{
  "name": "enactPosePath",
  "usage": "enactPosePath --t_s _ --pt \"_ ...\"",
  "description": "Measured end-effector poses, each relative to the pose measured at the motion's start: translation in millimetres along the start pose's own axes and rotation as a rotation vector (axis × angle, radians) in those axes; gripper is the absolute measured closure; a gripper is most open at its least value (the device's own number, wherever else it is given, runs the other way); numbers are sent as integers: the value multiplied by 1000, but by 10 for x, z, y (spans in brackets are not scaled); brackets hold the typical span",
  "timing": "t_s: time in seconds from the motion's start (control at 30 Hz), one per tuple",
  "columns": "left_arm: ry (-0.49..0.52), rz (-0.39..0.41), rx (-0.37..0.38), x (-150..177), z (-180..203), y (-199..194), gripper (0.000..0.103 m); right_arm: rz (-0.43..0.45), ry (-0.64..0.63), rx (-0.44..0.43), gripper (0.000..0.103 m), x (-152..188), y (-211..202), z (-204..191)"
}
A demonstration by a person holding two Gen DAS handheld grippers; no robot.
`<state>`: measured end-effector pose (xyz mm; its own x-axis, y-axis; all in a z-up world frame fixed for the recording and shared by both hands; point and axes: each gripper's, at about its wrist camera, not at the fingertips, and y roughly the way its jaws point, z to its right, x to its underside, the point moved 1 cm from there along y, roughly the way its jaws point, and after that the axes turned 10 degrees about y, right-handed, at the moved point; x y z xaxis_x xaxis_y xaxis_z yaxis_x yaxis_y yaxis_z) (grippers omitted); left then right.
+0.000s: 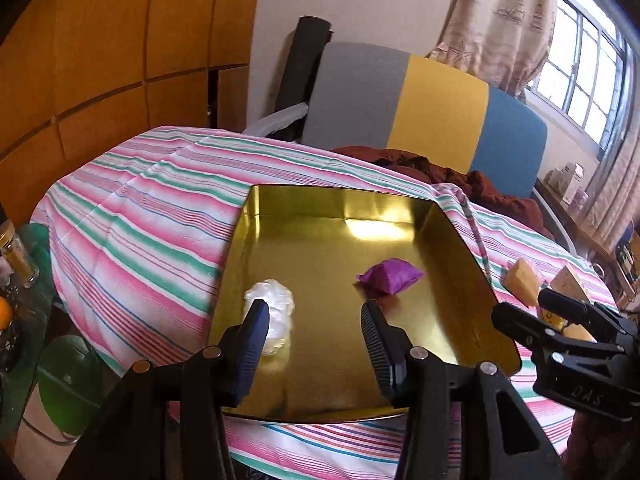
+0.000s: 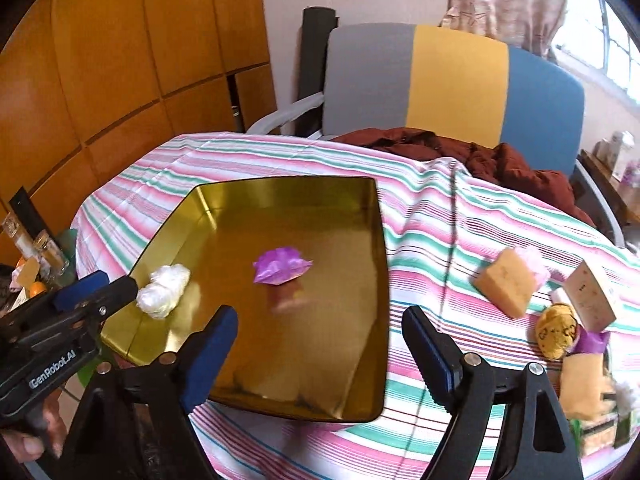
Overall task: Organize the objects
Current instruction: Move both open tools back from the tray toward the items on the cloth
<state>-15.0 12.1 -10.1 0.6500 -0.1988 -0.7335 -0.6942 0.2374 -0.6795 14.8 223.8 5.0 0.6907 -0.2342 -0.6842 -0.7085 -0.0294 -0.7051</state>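
Observation:
A shiny gold tray point(image 1: 472, 264) point(image 2: 372, 280) lies on a striped tablecloth. Inside it rest a crumpled white packet point(image 1: 276, 300) point(image 2: 164, 286) and a purple pouch point(image 1: 390, 276) point(image 2: 280, 266). My left gripper point(image 1: 314, 344) is open over the tray's near part, its left finger just in front of the white packet. In the right wrist view the left gripper point(image 2: 100, 284) reaches in from the left, its tip beside the white packet. My right gripper point(image 2: 320, 352) is open above the tray's near right edge, holding nothing; it also shows at the right in the left wrist view point(image 1: 560, 320).
Right of the tray lie an orange-brown wrapped block point(image 2: 506, 284), a beige box point(image 2: 592, 296), a round yellow packet point(image 2: 556, 334) and more packets. A dark red garment point(image 2: 480, 152) and a tricolour chair point(image 2: 456, 76) stand behind. Jars point(image 1: 18, 256) sit at the left.

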Motion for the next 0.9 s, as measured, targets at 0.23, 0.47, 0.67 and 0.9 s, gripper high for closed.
enactPosePath --t_s 0.23,0.47,0.67,0.9 --pt "41 2 44 1 151 8 55 7 47 29 13 31 -60 219" --pt "129 15 126 -35 416 5 55 13 102 78 7 49 -180 559" --pt "236 7 249 -49 805 0 55 5 188 163 5 108 -334 1094" --pt "360 -2 370 -25 1273 -17 55 -90 349 172 0 213 -551 1891"
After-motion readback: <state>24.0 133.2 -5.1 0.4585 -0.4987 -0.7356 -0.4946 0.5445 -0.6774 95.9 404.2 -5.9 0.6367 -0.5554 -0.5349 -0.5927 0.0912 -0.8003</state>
